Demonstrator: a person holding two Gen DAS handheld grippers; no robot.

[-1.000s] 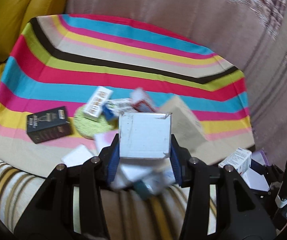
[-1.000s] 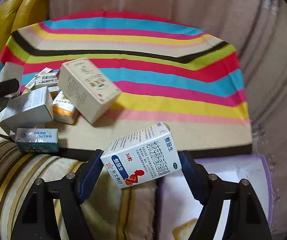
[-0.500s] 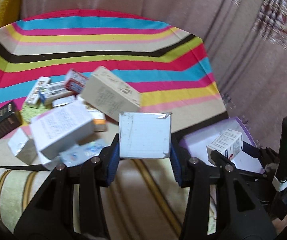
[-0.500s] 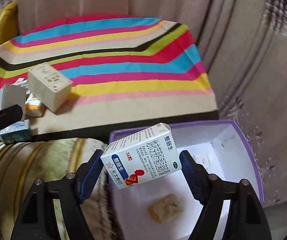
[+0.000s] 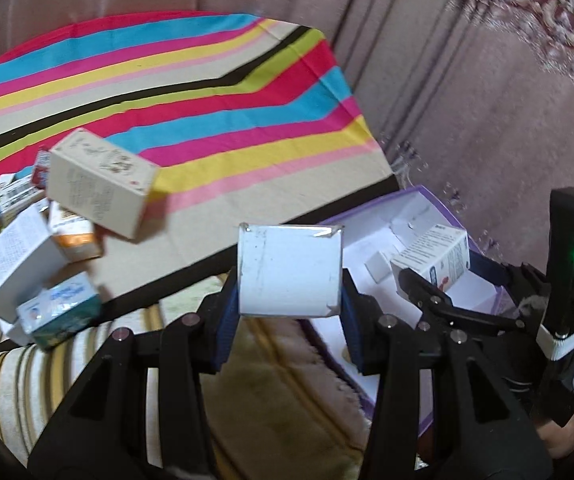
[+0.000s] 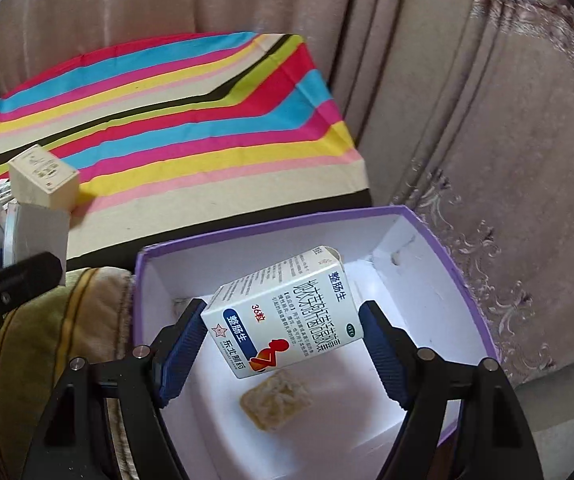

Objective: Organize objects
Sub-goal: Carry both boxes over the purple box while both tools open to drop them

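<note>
My left gripper (image 5: 290, 308) is shut on a plain white box (image 5: 289, 270), held just left of the purple-rimmed bin (image 5: 423, 196). My right gripper (image 6: 283, 336) is shut on a white medicine box (image 6: 283, 316) with blue and red print, tilted and hanging over the inside of the purple bin (image 6: 439, 240). A yellowish square piece (image 6: 275, 400) lies on the bin's white floor. In the left wrist view the right gripper (image 5: 443, 276) with its medicine box (image 5: 435, 256) hangs over the bin. The left gripper's white box (image 6: 35, 236) appears at the left edge of the right wrist view.
Several boxes lie heaped on the striped cloth (image 5: 215, 92): a beige carton (image 5: 99, 184), a white box (image 5: 11, 264), a teal box (image 5: 59, 312), an orange one (image 5: 75, 236). A striped cushion (image 5: 247, 400) lies in front. A mauve curtain (image 6: 487, 100) hangs behind and to the right.
Both grippers have swung to the right with their boxes still held. The heap has slid to the left of the views and the purple bin has come under the right gripper.
</note>
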